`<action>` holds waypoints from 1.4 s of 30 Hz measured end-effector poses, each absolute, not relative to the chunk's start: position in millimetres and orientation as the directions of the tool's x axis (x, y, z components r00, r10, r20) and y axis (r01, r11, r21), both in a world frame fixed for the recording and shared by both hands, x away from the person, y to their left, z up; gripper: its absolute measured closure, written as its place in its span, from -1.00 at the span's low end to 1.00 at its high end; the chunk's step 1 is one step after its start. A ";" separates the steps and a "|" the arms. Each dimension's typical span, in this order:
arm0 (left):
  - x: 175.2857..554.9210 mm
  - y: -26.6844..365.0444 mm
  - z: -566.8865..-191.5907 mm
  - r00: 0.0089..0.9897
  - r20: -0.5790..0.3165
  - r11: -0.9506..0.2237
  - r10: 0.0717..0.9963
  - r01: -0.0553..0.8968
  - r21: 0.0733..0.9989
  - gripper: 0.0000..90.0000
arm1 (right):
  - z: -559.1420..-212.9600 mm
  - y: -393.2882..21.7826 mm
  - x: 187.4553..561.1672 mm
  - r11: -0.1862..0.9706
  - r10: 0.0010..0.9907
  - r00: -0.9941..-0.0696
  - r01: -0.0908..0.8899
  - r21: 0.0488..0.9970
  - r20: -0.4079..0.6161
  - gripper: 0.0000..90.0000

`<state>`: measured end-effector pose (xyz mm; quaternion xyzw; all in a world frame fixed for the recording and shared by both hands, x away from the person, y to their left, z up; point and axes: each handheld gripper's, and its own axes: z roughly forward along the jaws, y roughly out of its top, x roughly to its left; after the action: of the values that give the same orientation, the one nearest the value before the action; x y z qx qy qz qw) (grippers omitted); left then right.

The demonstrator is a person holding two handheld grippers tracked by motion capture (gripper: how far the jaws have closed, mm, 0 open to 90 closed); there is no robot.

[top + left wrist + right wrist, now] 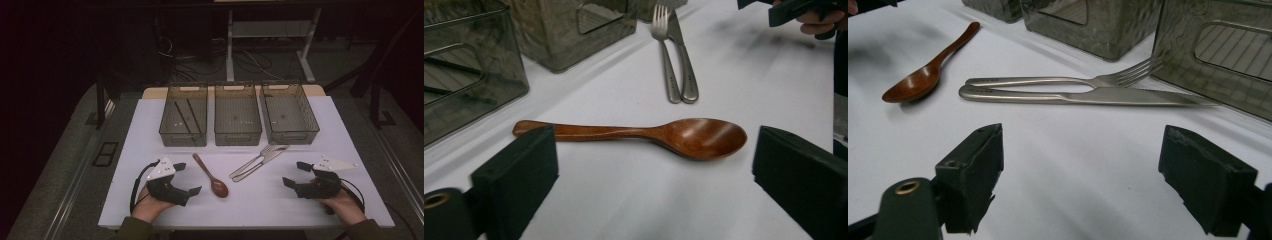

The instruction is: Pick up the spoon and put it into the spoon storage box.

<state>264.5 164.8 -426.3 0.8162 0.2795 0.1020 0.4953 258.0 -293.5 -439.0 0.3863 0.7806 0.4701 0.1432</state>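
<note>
A brown wooden spoon lies on the white table, bowl toward me. To its right a steel fork and knife lie side by side. My left gripper rests left of the spoon and is open. In the left gripper view the spoon lies just beyond the wide-apart jaws of that gripper, which touch nothing. My right gripper stands open to the right of the cutlery. In the right gripper view the fork and knife lie ahead of its empty jaws.
Three smoky clear bins stand in a row behind the cutlery: left, middle, right. The left one holds two thin dark sticks. The table's front edge runs just below both hands.
</note>
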 end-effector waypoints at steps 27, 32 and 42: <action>315.6 122.6 -426.3 0.861 -0.128 -0.452 0.493 0.379 0.808 0.97 | -439.9 -292.5 258.2 0.290 0.741 -0.661 0.476 0.830 0.120 -0.62; 331.3 114.3 -434.6 0.857 -0.121 -0.479 0.501 0.391 0.786 0.97 | -440.7 -292.9 258.5 0.294 0.741 -0.661 0.478 0.828 0.118 -0.61; 335.2 108.9 -444.8 0.848 -0.099 -0.540 0.521 0.417 0.731 0.97 | -441.5 -293.4 259.6 0.293 0.741 -0.661 0.479 0.828 0.120 -0.61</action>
<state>335.2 108.9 -444.8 0.8752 0.2679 0.0649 0.3975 259.6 -293.4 -441.5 0.3855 0.7909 0.4526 0.1450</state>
